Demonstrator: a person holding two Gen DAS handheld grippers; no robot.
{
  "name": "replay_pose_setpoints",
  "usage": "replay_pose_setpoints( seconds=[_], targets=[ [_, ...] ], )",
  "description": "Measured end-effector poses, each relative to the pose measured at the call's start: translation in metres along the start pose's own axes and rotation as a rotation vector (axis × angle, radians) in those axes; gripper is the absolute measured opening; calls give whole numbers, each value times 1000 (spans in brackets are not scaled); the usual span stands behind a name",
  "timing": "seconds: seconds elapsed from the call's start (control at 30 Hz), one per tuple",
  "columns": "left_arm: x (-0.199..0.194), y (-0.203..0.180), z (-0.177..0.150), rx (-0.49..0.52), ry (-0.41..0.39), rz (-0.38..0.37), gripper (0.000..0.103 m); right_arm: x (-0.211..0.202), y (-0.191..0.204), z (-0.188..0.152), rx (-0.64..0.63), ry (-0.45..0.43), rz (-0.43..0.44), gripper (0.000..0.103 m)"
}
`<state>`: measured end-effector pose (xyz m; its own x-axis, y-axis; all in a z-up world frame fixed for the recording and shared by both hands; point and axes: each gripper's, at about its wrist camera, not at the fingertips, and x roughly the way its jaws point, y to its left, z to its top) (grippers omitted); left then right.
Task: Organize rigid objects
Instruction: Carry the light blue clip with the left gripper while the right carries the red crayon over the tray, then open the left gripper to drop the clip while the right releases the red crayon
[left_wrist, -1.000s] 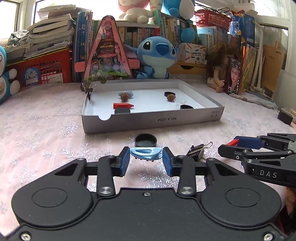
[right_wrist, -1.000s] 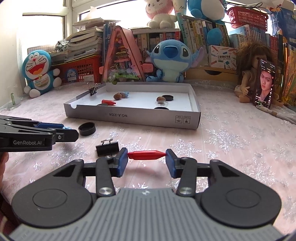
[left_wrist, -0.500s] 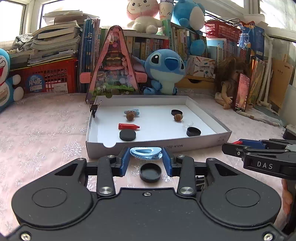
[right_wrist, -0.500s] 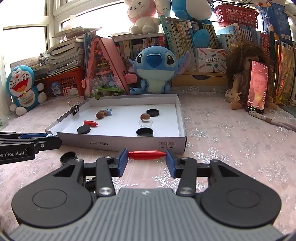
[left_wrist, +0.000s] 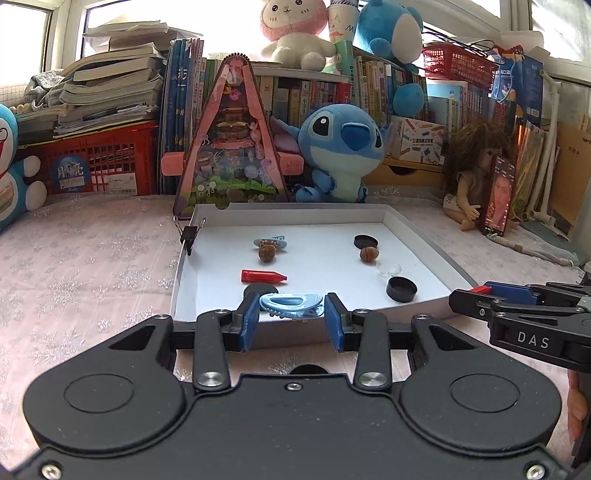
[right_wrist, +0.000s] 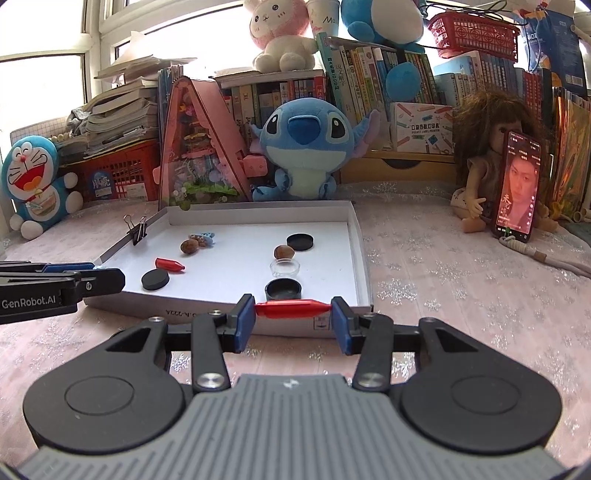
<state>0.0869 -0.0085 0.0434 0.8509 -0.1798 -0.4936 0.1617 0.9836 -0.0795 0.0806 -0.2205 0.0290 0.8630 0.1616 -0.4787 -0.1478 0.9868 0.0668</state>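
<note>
Both grippers now closer to white tray (left_wrist: 424, 236), at its near wall. Left gripper (left_wrist: 291, 321) clamps blue hair clip (left_wrist: 291, 305) crosswise between pads; right gripper (right_wrist: 293, 323) clamps red crayon (right_wrist: 293, 308) likewise, just before near wall.

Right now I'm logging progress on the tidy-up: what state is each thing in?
left gripper: shut on the blue hair clip, held crosswise
right gripper: shut on the red crayon, held crosswise
white box tray: open-topped, holding other small items
binder clip: clamped on the tray's left wall
black cap: hollow side up
clear dish: upright, empty
phone: screen lit, leaning on the doll
</note>
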Motion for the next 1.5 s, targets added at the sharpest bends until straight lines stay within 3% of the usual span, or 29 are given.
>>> replay_pose_setpoints(
  seconds=[0.33,0.73,1.5],
  targets=[
    [25,15,27,-23,21,-15,36,20,-22,27,15,15,26,49],
    [58,20,24,-50,88,21,36,63,-32,28,131,124,56,49],
    [106,21,22,-44,123,105,36,106,-12,33,74,151,7,50]
  ],
)
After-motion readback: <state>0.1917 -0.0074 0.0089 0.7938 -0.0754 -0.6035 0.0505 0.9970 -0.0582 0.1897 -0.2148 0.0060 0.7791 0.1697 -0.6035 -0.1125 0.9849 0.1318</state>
